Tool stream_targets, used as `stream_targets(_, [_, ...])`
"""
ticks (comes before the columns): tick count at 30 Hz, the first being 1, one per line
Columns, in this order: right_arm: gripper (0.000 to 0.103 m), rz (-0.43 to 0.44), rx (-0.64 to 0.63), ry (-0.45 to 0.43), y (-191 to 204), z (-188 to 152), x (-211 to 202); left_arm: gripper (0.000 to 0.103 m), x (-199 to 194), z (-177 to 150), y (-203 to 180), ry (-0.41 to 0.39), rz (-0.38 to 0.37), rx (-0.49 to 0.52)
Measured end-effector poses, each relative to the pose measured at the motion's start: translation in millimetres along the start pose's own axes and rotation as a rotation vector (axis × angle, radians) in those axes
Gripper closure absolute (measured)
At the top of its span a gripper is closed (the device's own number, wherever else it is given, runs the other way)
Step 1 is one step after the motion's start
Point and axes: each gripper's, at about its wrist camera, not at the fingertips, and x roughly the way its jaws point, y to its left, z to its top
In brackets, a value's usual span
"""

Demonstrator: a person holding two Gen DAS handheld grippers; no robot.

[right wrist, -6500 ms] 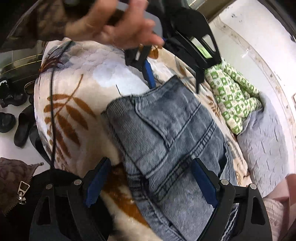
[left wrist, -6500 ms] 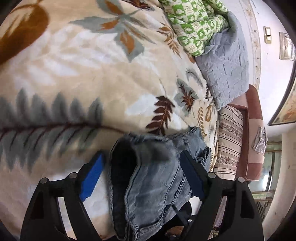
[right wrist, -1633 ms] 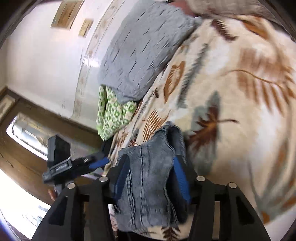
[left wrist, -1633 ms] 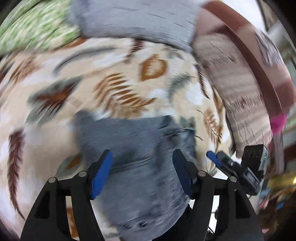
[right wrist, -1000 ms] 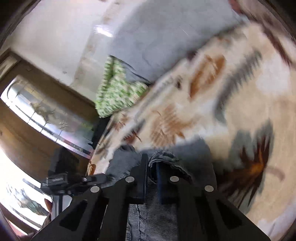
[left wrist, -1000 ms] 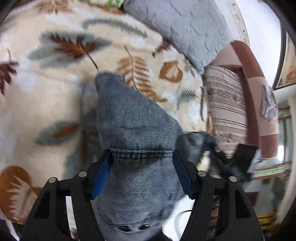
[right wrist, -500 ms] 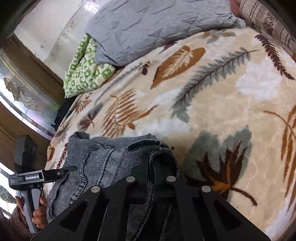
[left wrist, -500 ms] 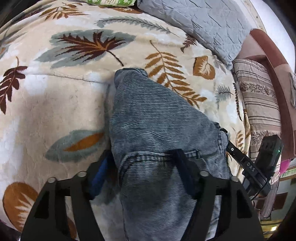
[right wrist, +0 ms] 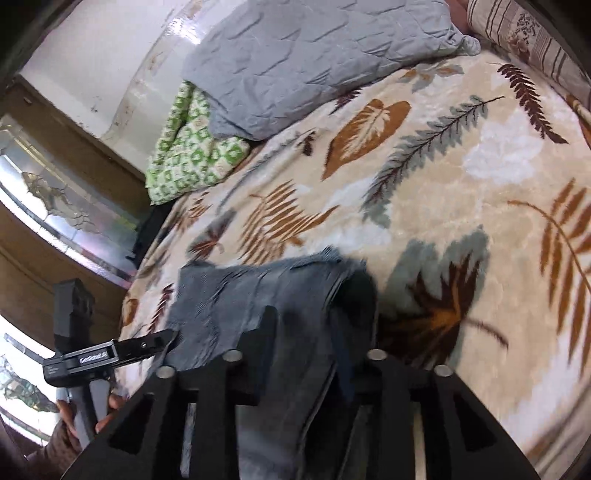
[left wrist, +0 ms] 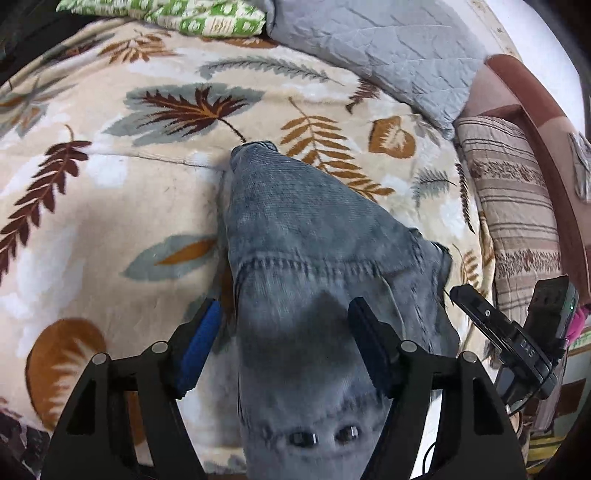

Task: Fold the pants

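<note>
Pants (left wrist: 314, 236): grey-blue denim, lying on the bed's leaf-print blanket (left wrist: 110, 206), bunched into a tapering heap; two metal rivets show at the near end, a stitched seam runs across the middle.
L hand-held gripper (left wrist: 284, 339): jaws spread wide, one each side of the denim; blue pad on the left finger sits just beside the cloth. Not clamped on anything.
R hand-held gripper (right wrist: 306, 354): fingers apart w/ a fold of denim between them; the cloth drapes over the fingers, so can't tell if it's pinching or let go.
Pants, R view (right wrist: 273, 295): crumpled edge lies on the blanket, dark opening at the right end.
Containers: can't make out any in either view.
Bed bg: grey quilted pillow (left wrist: 376, 48), green-white patterned cloth (left wrist: 192, 18) beside it, striped cushion (left wrist: 513, 206) near the brown headboard edge.
Other gripper seen: L one at lower left of R view (right wrist: 110, 354), R one at right edge of L view (left wrist: 498, 332).
Vs 0.5 s ago: R fingers were pressed together on the waistband, now parted (a clear gap). L jaws about as wide as then; denim heap in nearly the same spot.
</note>
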Motion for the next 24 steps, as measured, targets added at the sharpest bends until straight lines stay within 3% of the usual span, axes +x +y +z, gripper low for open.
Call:
stream_targets(7, [0.058, -0.016, 0.015, 0.011, 8, -34, -14, 0.032, -27, -23, -9, -0.027, 0.01, 0.052])
stream_targets(11, [0.057, -0.027, 0.039, 0.042, 6, -48, -3, 0.032, -25, -42, -3, 0.05, -0.075, 0.019])
stream_targets(12, [0.061, -0.021, 0.028, 0.052, 10, -51, 0, 0.032, -18, -49, 0, 0.097, -0.11, 0.002])
stream_targets(14, [0.082, -0.021, -0.036, 0.06, 26, -53, 0, 0.032, -13, -54, 2, 0.129, -0.121, -0.013])
stream_targets(17, [0.092, -0.055, -0.176, 0.026, 51, -47, -13, 0.032, -13, -56, 1, 0.12, -0.115, -0.015])
stream_targets(21, [0.093, -0.155, -0.229, 0.045, 39, -47, -9, 0.029, -4, -58, -1, 0.129, -0.108, -0.019])
stream_targets(24, [0.093, -0.175, -0.21, 0.074, 17, -55, 2, 0.018, 8, -67, 0, 0.142, -0.09, 0.004])
